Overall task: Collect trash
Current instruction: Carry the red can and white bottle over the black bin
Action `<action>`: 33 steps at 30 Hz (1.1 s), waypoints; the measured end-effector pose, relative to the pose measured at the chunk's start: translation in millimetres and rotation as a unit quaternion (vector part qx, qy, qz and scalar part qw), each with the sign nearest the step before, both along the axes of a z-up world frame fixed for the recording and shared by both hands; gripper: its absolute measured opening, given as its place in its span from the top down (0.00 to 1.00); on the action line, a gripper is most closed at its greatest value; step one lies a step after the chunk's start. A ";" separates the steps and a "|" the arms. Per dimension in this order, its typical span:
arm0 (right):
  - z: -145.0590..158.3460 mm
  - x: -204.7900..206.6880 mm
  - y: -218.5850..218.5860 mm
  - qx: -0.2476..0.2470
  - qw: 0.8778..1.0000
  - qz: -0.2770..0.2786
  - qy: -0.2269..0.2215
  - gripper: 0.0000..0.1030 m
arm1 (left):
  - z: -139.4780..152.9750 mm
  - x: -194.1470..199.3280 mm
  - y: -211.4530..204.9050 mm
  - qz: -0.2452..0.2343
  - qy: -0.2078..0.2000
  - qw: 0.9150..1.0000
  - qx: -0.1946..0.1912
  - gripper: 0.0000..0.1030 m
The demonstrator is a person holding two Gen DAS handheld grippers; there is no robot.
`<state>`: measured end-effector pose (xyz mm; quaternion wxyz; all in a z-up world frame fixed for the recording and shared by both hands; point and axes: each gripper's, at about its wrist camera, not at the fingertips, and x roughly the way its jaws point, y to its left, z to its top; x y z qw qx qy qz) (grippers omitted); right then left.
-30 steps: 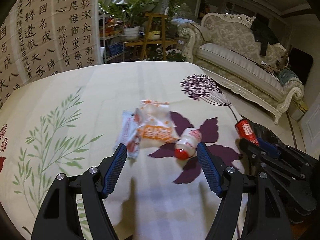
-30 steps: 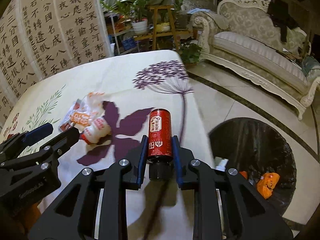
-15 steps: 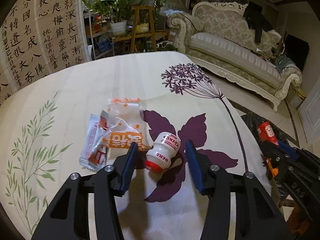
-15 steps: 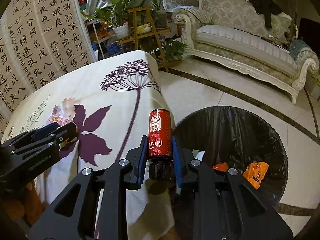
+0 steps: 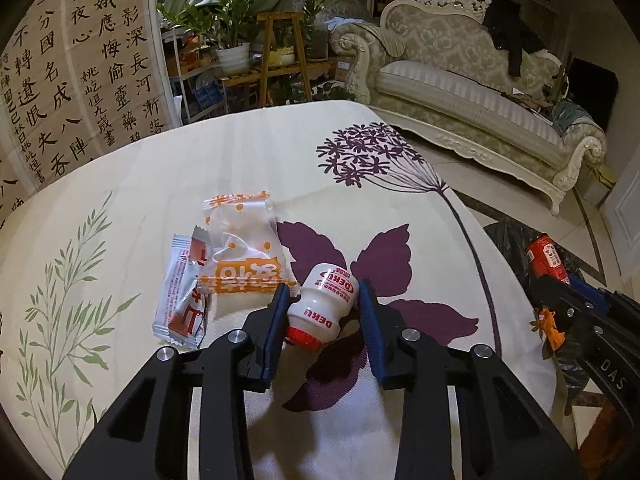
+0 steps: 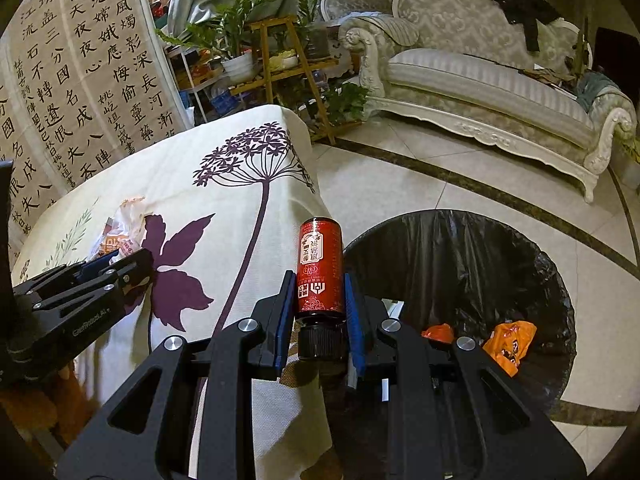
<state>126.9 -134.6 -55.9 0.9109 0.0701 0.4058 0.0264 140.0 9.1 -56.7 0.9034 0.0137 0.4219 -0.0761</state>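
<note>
A small white bottle with a red cap (image 5: 324, 300) lies on its side on the flowered tablecloth (image 5: 200, 168). My left gripper (image 5: 323, 285) straddles it, its jaws closing, and both blue pads touch the bottle's sides. Just left of it lie a clear-and-orange wrapper (image 5: 244, 248) and a white-and-red wrapper (image 5: 182, 300). My right gripper (image 6: 317, 276) is shut on a red bottle with a black cap (image 6: 320, 264). It holds the bottle past the table's right edge, next to a black-lined trash bin (image 6: 460, 264). The red bottle (image 5: 546, 258) also shows at the right of the left wrist view.
Orange wrappers (image 6: 508, 344) lie in the bin, which stands on the tiled floor beside the table. A cream sofa (image 5: 460, 92) stands beyond the floor. A calligraphy screen (image 5: 80, 80) and a wooden plant stand (image 5: 280, 52) are behind the table.
My left gripper moved in over the white bottle and its jaws narrowed until they met its sides. My right gripper carried the red bottle off the table toward the bin.
</note>
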 end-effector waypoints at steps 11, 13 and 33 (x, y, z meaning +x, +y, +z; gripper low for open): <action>5.4 -14.6 -12.3 -0.006 1.000 -0.019 -0.005 0.78 | 16.4 -23.1 -15.8 -0.019 -0.018 0.999 -0.025 0.65; 6.5 -16.9 -16.8 -0.008 1.000 -0.025 -0.005 0.78 | 18.6 -25.4 -21.0 -0.026 -0.020 0.999 -0.027 0.65; 9.7 -51.2 -72.6 -0.036 0.994 -0.101 -0.015 0.77 | 22.6 -39.0 -104.0 -0.103 -0.034 0.994 -0.033 0.65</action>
